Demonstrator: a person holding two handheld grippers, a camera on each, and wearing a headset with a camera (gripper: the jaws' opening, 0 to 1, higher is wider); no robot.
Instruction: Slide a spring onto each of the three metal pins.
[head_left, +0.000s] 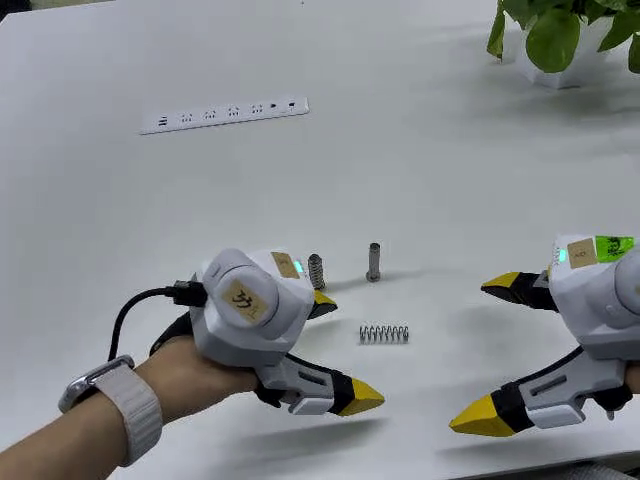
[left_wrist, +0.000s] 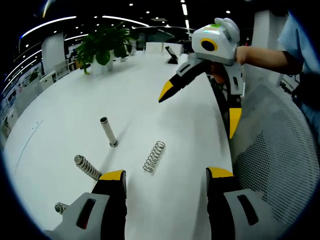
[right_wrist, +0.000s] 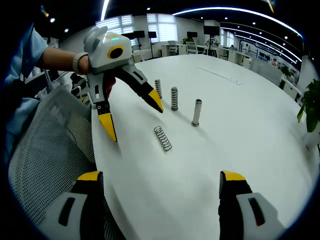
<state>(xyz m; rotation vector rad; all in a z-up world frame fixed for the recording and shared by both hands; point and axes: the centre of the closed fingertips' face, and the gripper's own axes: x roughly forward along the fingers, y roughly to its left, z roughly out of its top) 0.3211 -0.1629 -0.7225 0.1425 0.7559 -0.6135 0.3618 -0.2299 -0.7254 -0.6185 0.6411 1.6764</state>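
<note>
A loose spring (head_left: 384, 334) (left_wrist: 154, 155) (right_wrist: 162, 138) lies flat on the white table, between my two grippers. Behind it a bare metal pin (head_left: 374, 262) (left_wrist: 107, 132) (right_wrist: 196, 112) stands upright. Left of that, a pin carrying a spring (head_left: 316, 271) (left_wrist: 87, 167) (right_wrist: 174, 98) stands upright. A second sprung pin (right_wrist: 158, 88) (left_wrist: 61, 207) stands beyond it, close by my left gripper. My left gripper (head_left: 345, 350) (left_wrist: 166, 175) (right_wrist: 135, 122) is open and empty, left of the loose spring. My right gripper (head_left: 470, 355) (right_wrist: 161, 176) (left_wrist: 197, 114) is open and empty, to its right.
A white power strip (head_left: 225, 114) lies far back on the table. A potted plant (head_left: 555, 35) stands at the back right corner. The table's near edge (head_left: 560, 465) runs just under my grippers, with a mesh chair (left_wrist: 270, 165) beyond it. A black cable (head_left: 135, 305) trails from my left gripper.
</note>
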